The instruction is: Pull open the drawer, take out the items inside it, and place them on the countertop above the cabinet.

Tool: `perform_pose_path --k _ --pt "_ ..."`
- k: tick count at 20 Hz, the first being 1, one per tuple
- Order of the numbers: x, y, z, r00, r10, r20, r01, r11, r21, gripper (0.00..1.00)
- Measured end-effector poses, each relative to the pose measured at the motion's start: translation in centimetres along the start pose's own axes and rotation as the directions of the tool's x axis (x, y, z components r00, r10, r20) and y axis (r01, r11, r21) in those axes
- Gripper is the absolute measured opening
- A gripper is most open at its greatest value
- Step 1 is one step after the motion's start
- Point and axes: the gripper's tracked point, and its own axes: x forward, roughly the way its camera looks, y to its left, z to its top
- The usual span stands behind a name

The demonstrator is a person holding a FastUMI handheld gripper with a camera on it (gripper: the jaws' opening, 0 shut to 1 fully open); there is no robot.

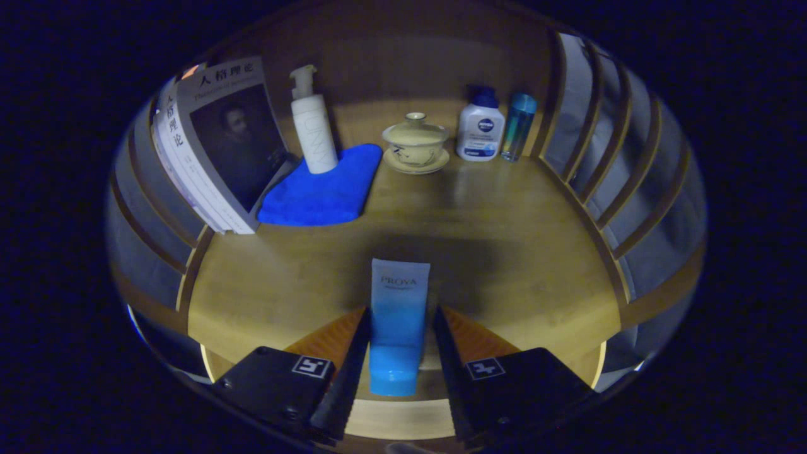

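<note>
The worktop (504,239) is smooth wood with a soft sheen. A fuzzy matt cloth (318,192) lies on it, beside a glazed ceramic lidded cup (415,144). The gripper (400,343) fingers flank a smooth plastic tube (398,315).

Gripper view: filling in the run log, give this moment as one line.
gripper: shut on blue tube | tube: over countertop | beyond: blue cloth, lidded cup
</note>
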Motion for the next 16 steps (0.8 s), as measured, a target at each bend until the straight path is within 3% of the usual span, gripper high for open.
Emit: perform_pose_path --k 4,7,9,10,11,15,16 --pt "-3.1 0.4 1.5 0.987 0.000 0.163 0.010 0.998 -0.061 0.65" --pt "-6.0 2.2 0.2 0.967 0.073 0.245 -0.064 0.997 -0.047 0.66" --pt "-7.7 1.9 -1.1 0.951 0.080 0.298 -0.068 0.997 -0.047 0.69" --pt "-8.6 1.6 -1.6 0.940 0.080 0.331 -0.067 0.996 -0.050 0.78" --pt "-9.7 1.8 -2.3 0.927 0.090 0.364 -0.075 0.996 -0.056 0.80" --pt "-14.2 1.5 -5.2 0.852 0.148 0.503 -0.119 0.989 -0.089 0.77" --pt "-15.4 1.4 -5.9 0.827 0.162 0.539 -0.126 0.987 -0.104 0.83"
